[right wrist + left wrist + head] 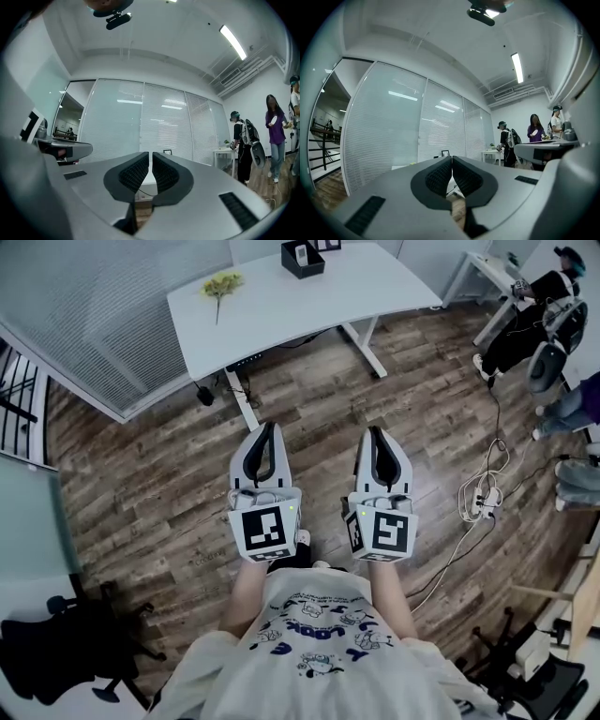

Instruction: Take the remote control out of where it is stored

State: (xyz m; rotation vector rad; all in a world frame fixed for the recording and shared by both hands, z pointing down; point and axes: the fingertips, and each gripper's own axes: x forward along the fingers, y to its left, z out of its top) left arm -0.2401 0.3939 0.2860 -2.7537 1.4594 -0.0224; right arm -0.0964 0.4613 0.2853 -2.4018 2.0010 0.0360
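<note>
We hold the left gripper (270, 427) and right gripper (376, 432) clenched on nothing at centre frame. At top centre, the remote control (301, 254) stands in a black box (309, 268) on the white desk (281, 315). It looks light, rigid and smooth, so we'd pinch its long sides.

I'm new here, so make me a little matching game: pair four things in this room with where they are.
Things:
1 flowers
2 black box
3 power strip
4 office chair

Places:
A floor, right side
B desk, far edge
C floor, bottom left corner
D desk, left end

Pairs: 1-D, 2-B, 3-A, 4-C.
</note>
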